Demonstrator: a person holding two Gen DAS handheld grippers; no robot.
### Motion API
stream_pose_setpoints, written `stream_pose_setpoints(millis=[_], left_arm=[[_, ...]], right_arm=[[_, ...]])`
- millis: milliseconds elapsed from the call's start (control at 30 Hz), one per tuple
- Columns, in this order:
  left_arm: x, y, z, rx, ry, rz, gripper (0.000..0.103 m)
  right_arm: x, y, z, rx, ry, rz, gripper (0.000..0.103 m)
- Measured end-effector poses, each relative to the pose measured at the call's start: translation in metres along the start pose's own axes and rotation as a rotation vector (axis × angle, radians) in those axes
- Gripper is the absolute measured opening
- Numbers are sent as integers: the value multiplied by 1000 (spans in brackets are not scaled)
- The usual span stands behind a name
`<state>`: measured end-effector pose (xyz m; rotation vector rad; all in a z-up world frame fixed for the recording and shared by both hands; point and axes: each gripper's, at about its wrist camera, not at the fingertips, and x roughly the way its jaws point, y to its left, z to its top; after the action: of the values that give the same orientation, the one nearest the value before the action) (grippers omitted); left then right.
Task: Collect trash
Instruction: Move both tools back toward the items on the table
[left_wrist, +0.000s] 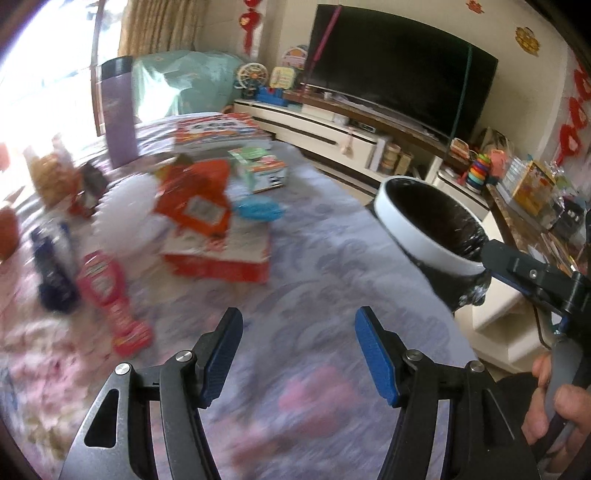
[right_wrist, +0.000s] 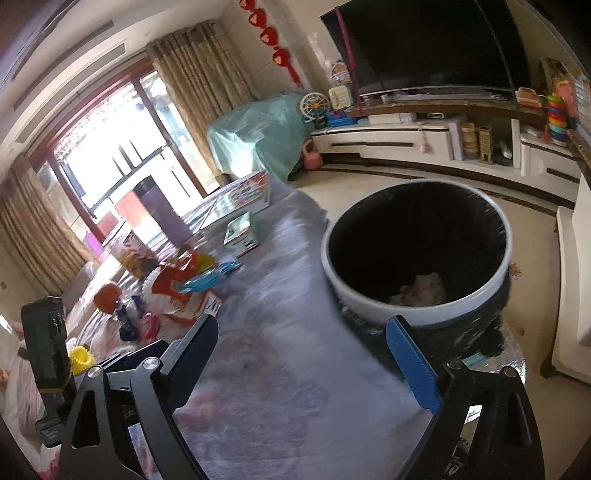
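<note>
The left gripper (left_wrist: 299, 354) is seen with its jaws spread wide and nothing between them, held above a table covered by a grey-lilac patterned cloth (left_wrist: 325, 258). The right gripper (right_wrist: 314, 365) is likewise spread apart; its blue-padded finger (right_wrist: 413, 365) is seen just in front of the wall of the trash bin (right_wrist: 354, 291), and whether contact is made cannot be told. In the left wrist view the same gripper (left_wrist: 532, 275) is observed at the right edge, reaching the bin (left_wrist: 424, 236) at its near rim, with the person's hand (left_wrist: 557, 402) wrapped around the handle. The bin is white-rimmed, lined with a black bag, and is located at the right edge of the table; crumpled pale waste (right_wrist: 424, 290) is visible at its bottom. The remaining clutter is grouped on the far left part of the cloth, well apart from the bin: an orange wrapper (left_wrist: 195, 195) lying on a red and white box (left_wrist: 221, 254), a blue plastic piece (left_wrist: 258, 210) beside it, a pink packet (left_wrist: 110, 295), a dark blue packet (left_wrist: 51, 266) and a small green and white carton (left_wrist: 262, 168). This area is motion-blurred in the left view, so finer detail is not recorded. A dark television (left_wrist: 399, 66) is noted on the wall behind.
</note>
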<state>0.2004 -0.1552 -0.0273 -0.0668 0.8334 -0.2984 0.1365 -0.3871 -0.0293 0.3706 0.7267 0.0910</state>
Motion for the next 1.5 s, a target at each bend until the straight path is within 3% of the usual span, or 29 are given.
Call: stream_pose_setpoints(millis=[567,1000,1500], left_arm=[[-59,85,-42,-164,-13,117,63],[-60,125,-45,-250,1,153,63],[-33,148,-26,-291,6,164,63]], right_arm=[[34,71,-37,-78,89,106,94],[63,109,-44,-143,135,149,94],[97,105,-32,-138,160,149,94]])
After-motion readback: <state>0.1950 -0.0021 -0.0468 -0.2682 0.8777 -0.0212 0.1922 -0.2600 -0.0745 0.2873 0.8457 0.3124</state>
